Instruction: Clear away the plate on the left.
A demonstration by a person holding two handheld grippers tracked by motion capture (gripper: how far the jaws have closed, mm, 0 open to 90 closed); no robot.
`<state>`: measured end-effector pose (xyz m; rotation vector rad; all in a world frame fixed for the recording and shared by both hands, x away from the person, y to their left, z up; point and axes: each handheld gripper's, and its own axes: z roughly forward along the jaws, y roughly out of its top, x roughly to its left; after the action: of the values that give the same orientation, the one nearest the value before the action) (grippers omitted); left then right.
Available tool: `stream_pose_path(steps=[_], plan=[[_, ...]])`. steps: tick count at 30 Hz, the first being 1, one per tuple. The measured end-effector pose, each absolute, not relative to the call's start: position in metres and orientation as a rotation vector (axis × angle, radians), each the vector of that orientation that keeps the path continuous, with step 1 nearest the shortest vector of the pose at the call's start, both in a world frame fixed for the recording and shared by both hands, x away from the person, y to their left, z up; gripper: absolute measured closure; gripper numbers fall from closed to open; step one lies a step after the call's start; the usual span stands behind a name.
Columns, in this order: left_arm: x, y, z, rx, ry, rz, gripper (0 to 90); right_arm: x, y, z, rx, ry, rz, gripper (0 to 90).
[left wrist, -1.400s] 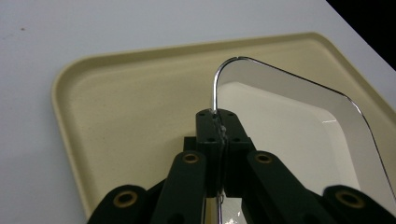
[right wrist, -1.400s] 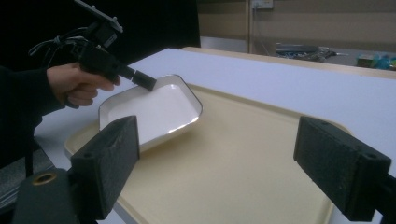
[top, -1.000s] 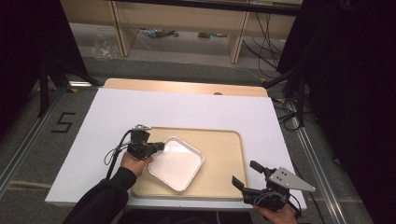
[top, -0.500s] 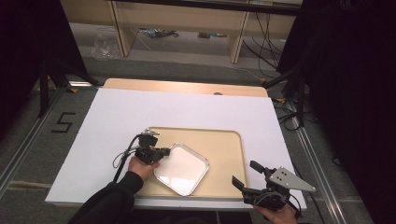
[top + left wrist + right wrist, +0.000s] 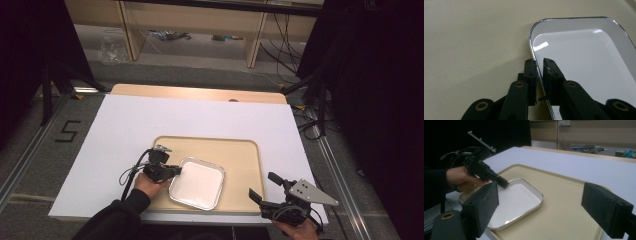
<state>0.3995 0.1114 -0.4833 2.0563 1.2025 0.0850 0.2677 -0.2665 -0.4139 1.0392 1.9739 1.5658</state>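
A white square dish with a metal rim lies on the beige tray, in the tray's near left part. My left gripper is shut on the dish's left rim; one jaw sits outside the rim and one inside. From the right gripper view the left gripper bites the dish at its far edge. My right gripper stands open at the table's near right edge, its two pads wide apart with nothing between them.
The tray rests on a white table top with a wooden strip at the far edge. Beyond the table are shelves and cables on the floor. A floor marker reading 5 lies to the left.
The left gripper has drawn the dish toward the near edge of the tray and slightly right. The right gripper has stayed in place, still open.
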Motion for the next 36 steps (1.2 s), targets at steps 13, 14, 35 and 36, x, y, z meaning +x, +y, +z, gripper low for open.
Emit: stream_pose_path(steps=[13,14,35,36], plan=[[0.381,0.119,-0.482,2.072,1.225,0.049,76.3,0.268,-0.266,-0.414,1.038,1.985,1.564,15.3],[0.379,0.12,-0.482,2.088,1.217,0.045,75.9,0.268,-0.266,-0.414,1.037,1.982,1.566,15.3],[0.344,0.12,-0.478,2.106,1.208,-0.065,74.2,0.268,-0.267,-0.414,1.051,1.981,1.559,15.3],[0.341,0.12,-0.478,2.105,1.208,-0.076,73.2,0.268,-0.267,-0.413,1.058,1.969,1.567,15.3]])
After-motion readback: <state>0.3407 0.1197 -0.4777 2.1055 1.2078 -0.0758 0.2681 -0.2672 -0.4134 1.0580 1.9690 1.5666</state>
